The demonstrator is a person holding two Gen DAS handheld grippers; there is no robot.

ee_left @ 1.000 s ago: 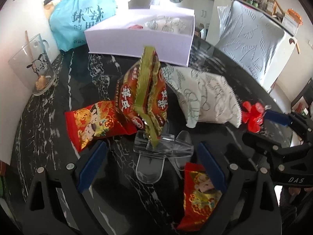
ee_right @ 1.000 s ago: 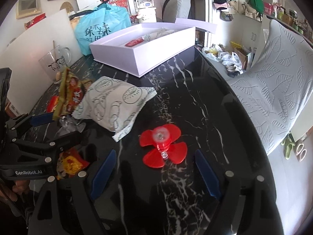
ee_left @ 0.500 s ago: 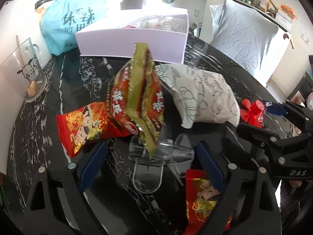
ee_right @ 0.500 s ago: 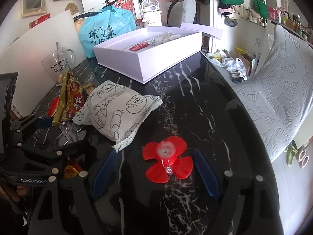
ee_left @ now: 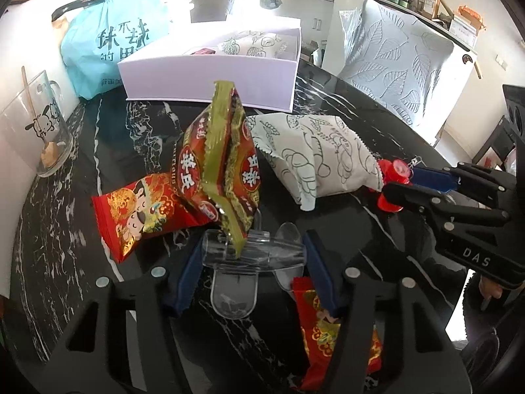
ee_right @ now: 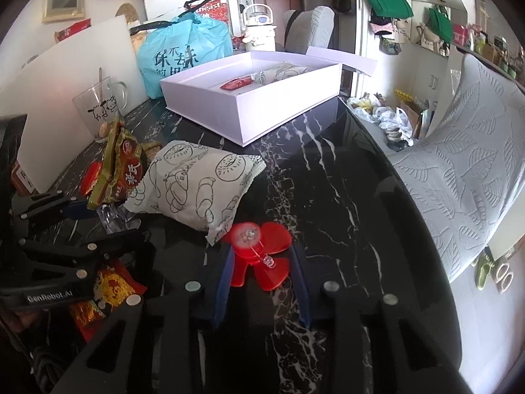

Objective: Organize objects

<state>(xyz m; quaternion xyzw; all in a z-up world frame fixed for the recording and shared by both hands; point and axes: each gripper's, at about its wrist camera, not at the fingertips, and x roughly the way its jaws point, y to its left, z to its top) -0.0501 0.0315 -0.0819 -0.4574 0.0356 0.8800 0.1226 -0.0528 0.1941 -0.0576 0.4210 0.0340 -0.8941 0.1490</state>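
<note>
My left gripper (ee_left: 252, 256) is shut on a clear plastic clip (ee_left: 252, 251) that grips a red-and-green snack bag (ee_left: 223, 164); the bag stands upright above the table. My right gripper (ee_right: 262, 262) is shut on a red clip (ee_right: 259, 256) with petal-shaped handles, at table level. A white printed snack bag (ee_right: 197, 184) lies between the grippers. The open white box (ee_right: 256, 98) at the back holds a white bag and a small red packet. A red packet (ee_left: 144, 210) lies left of the clipped bag; another (ee_left: 331, 328) lies under my left gripper.
A glass mug (ee_left: 36, 131) with a spoon stands at the left table edge. A blue plastic bag (ee_left: 111, 42) sits behind the box. A chair with a leaf-pattern cover (ee_right: 466, 170) stands right of the black marble table (ee_right: 344, 197).
Both grippers have closed: the left onto the clear clip, the right onto the red clip. The clipped snack bag has shifted slightly towards the box.
</note>
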